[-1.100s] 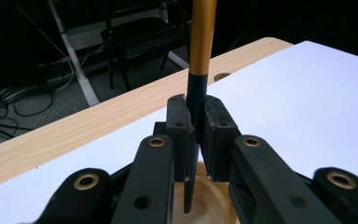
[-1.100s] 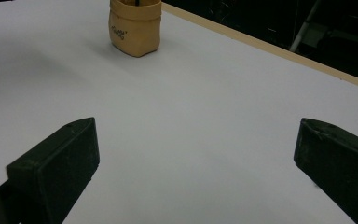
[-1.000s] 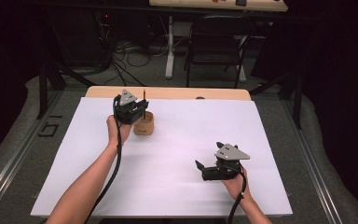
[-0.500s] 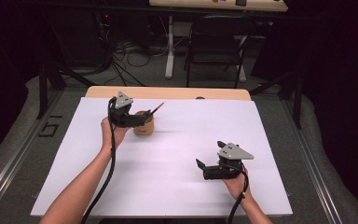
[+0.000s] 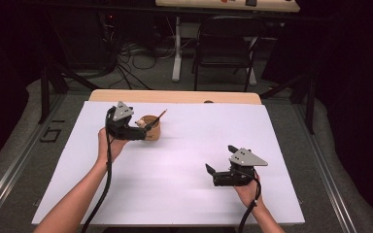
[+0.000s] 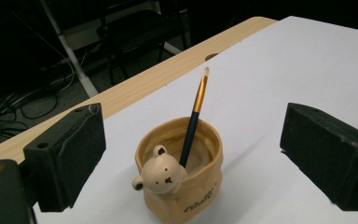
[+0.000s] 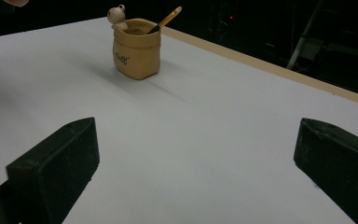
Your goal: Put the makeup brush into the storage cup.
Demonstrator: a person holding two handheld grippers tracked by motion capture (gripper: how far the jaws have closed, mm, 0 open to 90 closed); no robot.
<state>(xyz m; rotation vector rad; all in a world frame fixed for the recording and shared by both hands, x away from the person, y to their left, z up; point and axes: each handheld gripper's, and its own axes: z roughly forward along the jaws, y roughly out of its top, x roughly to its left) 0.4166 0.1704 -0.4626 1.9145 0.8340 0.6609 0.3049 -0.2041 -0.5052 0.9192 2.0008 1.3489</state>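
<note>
Beside the bear cup (image 5: 150,128), left tongs (image 5: 143,131) just opened wide, right tongs (image 5: 218,162) wide, resting.

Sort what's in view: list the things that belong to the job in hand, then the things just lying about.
Part of the job:
- paintbrush, leaning in the holder
- bear-faced holder
- left claw, jaws open after just widening, nothing gripped

Just lying about:
- right claw, open, idle on the white sheet
- chair beyond the table
- floor cables
</note>
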